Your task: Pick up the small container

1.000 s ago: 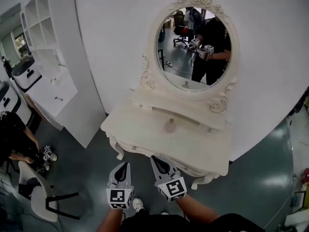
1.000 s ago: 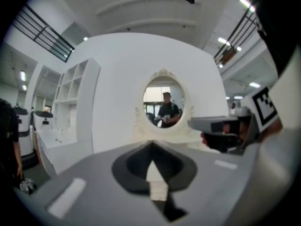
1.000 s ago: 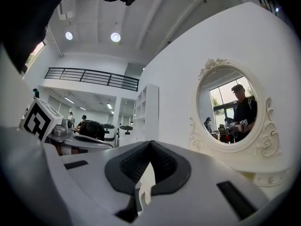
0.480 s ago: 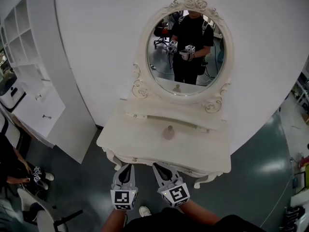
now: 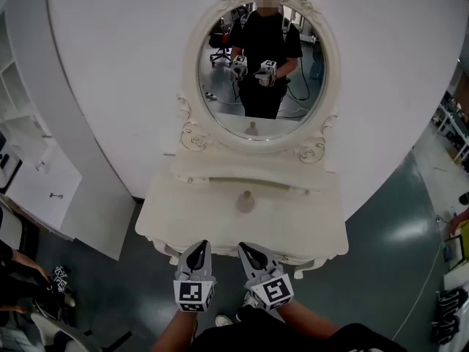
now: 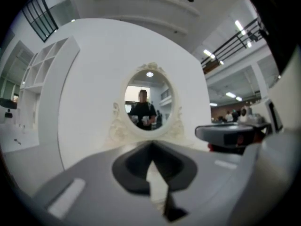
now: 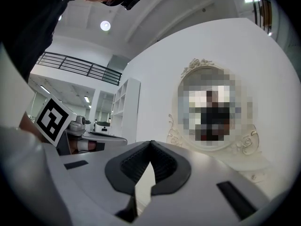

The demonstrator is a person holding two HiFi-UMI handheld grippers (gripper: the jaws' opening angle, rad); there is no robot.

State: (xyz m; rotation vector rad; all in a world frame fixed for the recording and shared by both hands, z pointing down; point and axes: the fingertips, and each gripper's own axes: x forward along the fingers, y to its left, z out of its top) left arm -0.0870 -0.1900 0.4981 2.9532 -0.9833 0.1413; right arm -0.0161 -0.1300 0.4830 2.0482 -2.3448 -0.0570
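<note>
The small container (image 5: 245, 202), a rounded beige pot with a knobbed lid, stands in the middle of the cream dressing table (image 5: 176, 218), below its oval mirror (image 5: 220, 108). In the head view my left gripper (image 5: 197, 247) and right gripper (image 5: 250, 248) hang side by side at the table's front edge, a short way short of the container and both pointing at it. Both pairs of jaws are shut with nothing between them. In the left gripper view the left gripper (image 6: 151, 145) faces the mirror; the right gripper (image 7: 151, 144) does likewise. Neither gripper view shows the container.
A raised ledge (image 5: 308, 191) runs along the table's back under the mirror, which reflects the person holding both grippers. A white shelf unit (image 5: 29, 160) stands at the left. Another person (image 5: 18, 284) sits low at the far left on the dark green floor (image 5: 396, 255).
The dressing table and mirror have shifted from the right toward the middle of the head view. Both grippers, still shut, have come up to the table's front edge.
</note>
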